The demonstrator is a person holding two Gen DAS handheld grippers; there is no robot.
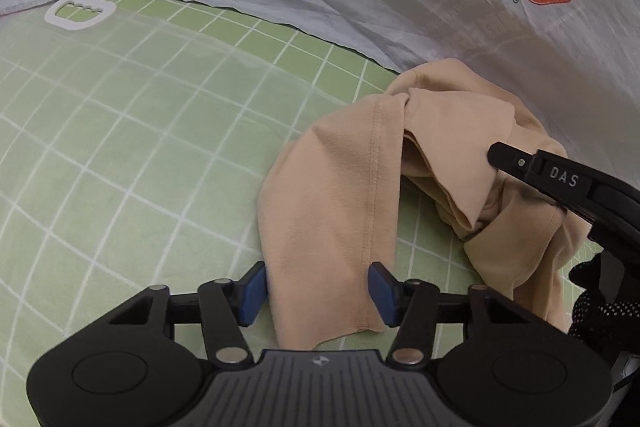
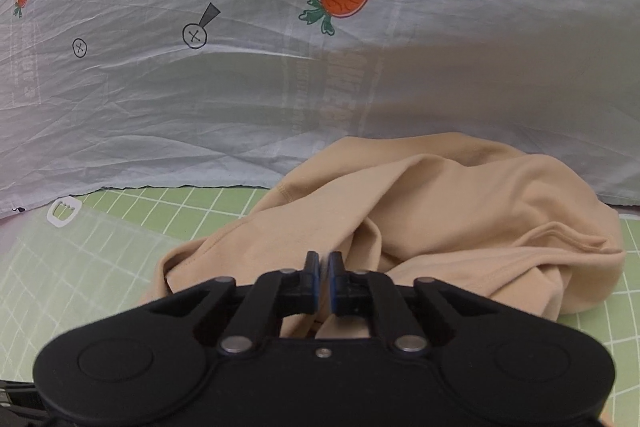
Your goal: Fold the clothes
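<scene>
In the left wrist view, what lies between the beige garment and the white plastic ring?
Nothing: between the beige garment and the white plastic ring there is only bare green checked sheet, as the left wrist view shows.

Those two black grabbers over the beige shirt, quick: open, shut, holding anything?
Left gripper: part open, a strip of the beige shirt lies between its blue pads; no firm pinch visible.
Right gripper: shut, pinching a fold of the shirt.

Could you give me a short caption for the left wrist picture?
Left gripper straddles a flap of crumpled beige cotton garment on green checked sheet.
</scene>
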